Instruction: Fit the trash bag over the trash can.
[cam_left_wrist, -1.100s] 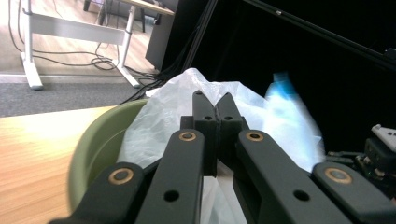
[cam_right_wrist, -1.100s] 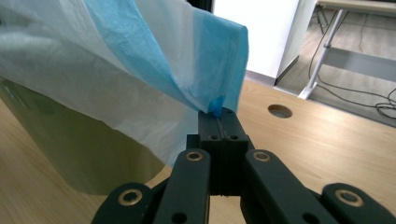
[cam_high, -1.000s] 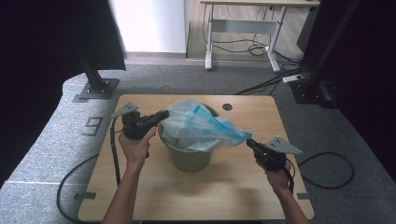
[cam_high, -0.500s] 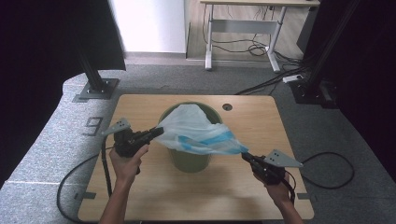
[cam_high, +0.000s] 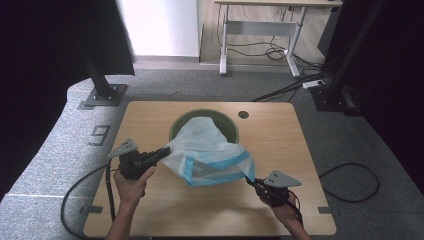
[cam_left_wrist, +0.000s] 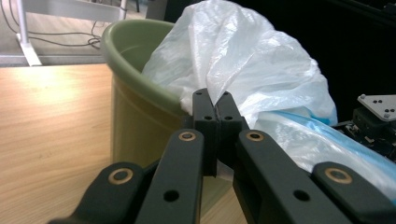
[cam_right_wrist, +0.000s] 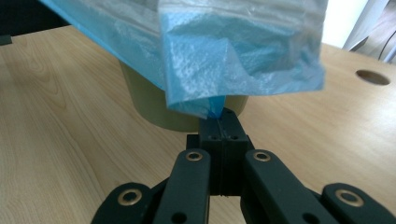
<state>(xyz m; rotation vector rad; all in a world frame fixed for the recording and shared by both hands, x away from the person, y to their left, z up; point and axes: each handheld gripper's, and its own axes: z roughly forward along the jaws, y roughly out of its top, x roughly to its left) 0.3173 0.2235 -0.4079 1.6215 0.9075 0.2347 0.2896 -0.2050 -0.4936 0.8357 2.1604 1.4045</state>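
Stretching a white and blue plastic bag (cam_high: 212, 155) between two pairs of tongs, above and just in front of a green bin (cam_high: 227, 127) standing mid-counter. Left tongs (cam_high: 161, 152) clamping together on a gathered white fold of the bag, seen in the left gripper view pinched right at the tips (cam_left_wrist: 212, 109), with the bin wall directly ahead and slightly left of them. Right tongs (cam_high: 250, 181) closing tight on a blue corner of the bag, the film rising straight up from the tips (cam_right_wrist: 219, 122) and the bin lying just beyond.

Running the bag's long axis roughly from left tongs to right tongs, slanting toward the near right of the counter (cam_high: 280, 145); bulging upward in the middle and draping over the bin's near rim. Lying ahead of both tongs, the bin mouth is a little nearer the left pair.

Judging the coming move as hinging on carrying the open edge forward and over the far rim. Leaving open counter on both sides of the bin and beyond it, apart from a small round hole (cam_high: 243, 114) near the far edge; near counter edge sitting close behind the right hand (cam_high: 285, 210).
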